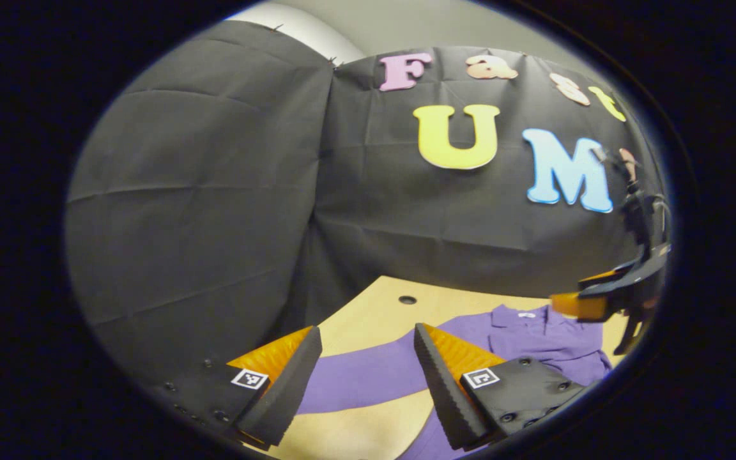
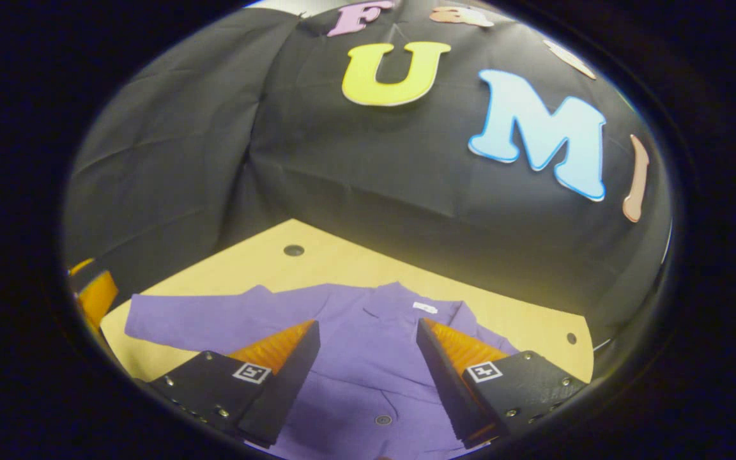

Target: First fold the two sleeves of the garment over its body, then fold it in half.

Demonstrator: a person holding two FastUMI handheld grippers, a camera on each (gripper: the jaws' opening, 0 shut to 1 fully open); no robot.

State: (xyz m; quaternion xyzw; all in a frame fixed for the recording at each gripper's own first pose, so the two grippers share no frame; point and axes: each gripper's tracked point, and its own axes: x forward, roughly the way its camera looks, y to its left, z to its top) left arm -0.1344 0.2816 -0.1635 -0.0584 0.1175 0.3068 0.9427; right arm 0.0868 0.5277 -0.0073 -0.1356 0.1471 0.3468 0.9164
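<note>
A purple button-front garment (image 2: 368, 338) lies flat on the wooden table (image 2: 336, 262), collar toward the back wall, one long sleeve (image 2: 195, 319) stretched out to the left. My right gripper (image 2: 368, 348) hangs open above its chest, nothing between the fingers. In the left gripper view the same sleeve (image 1: 368, 370) runs across the table under my open left gripper (image 1: 368, 358), which hovers above it. The collar and body (image 1: 547, 342) lie to the right there, and the right gripper (image 1: 604, 300) shows at that view's right edge above the garment.
Black cloth walls close in the table at the back and left. Round holes (image 2: 293, 250) sit in the tabletop near the back edge and at the right (image 2: 571, 337). Bare wood (image 1: 374, 319) shows between sleeve and wall. The left gripper's edge (image 2: 90, 294) shows at far left.
</note>
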